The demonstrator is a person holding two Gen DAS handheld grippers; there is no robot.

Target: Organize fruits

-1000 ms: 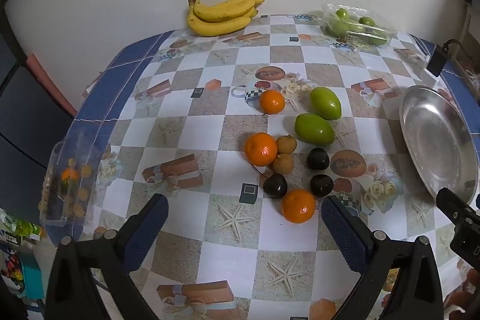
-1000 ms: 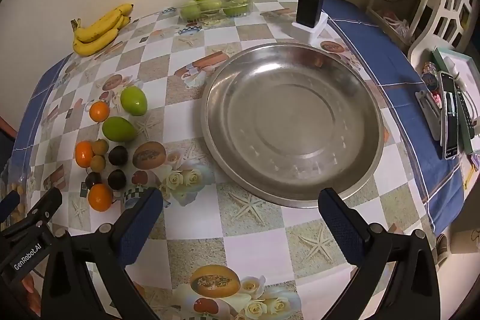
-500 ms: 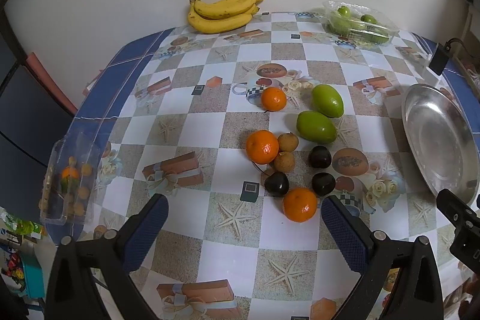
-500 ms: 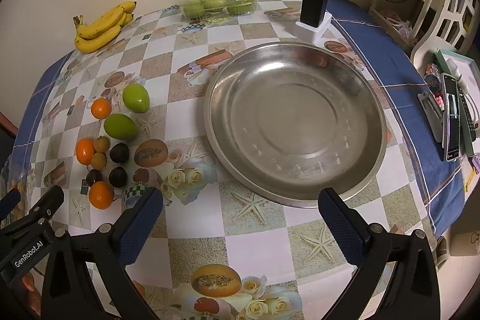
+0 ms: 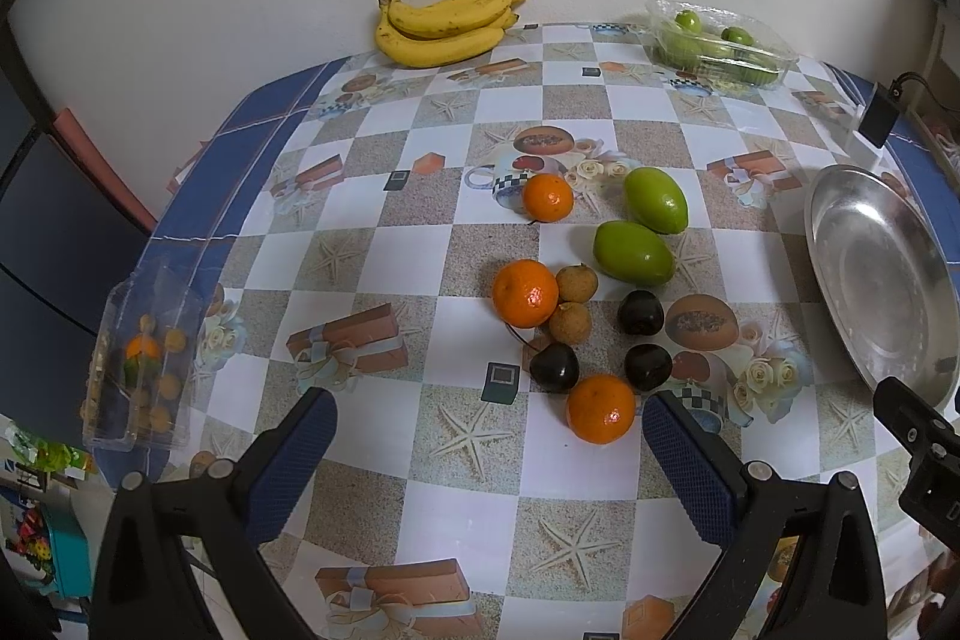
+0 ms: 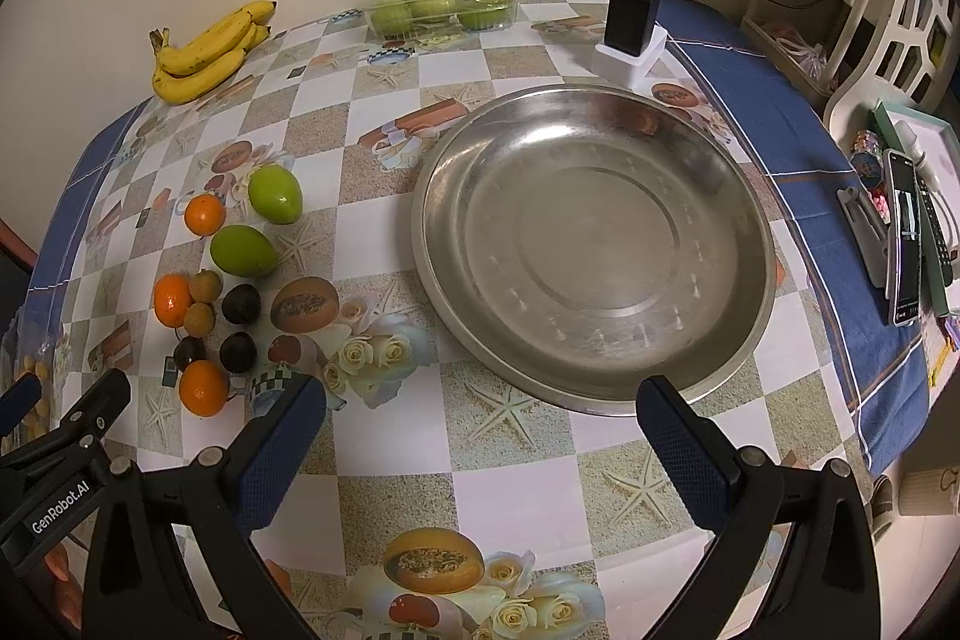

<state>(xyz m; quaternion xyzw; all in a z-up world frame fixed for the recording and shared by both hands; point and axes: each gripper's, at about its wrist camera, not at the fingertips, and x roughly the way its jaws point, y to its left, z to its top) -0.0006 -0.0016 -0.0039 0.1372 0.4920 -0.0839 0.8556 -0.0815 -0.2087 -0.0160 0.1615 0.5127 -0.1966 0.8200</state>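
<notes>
Loose fruit lies in a cluster on the checked tablecloth: three oranges (image 5: 600,407), two green mangoes (image 5: 632,254), two brown longans (image 5: 570,322) and three dark plums (image 5: 641,311). The cluster also shows in the right wrist view (image 6: 204,388). A wide steel plate (image 6: 744,196) stands empty to their right. My left gripper (image 5: 489,445) is open and empty, just short of the nearest orange. My right gripper (image 6: 480,430) is open and empty, in front of the plate's near rim.
A banana bunch (image 5: 444,25) and a clear tray of green fruit (image 5: 717,46) sit by the far wall. A clear box of small fruit (image 5: 141,358) hangs at the left table edge. A black charger (image 6: 630,19) stands behind the plate. Phones (image 6: 903,232) lie at right.
Both views have shifted slightly; the fruit and the plate sit a little lower in frame. Nothing on the table has moved and both grippers stay open.
</notes>
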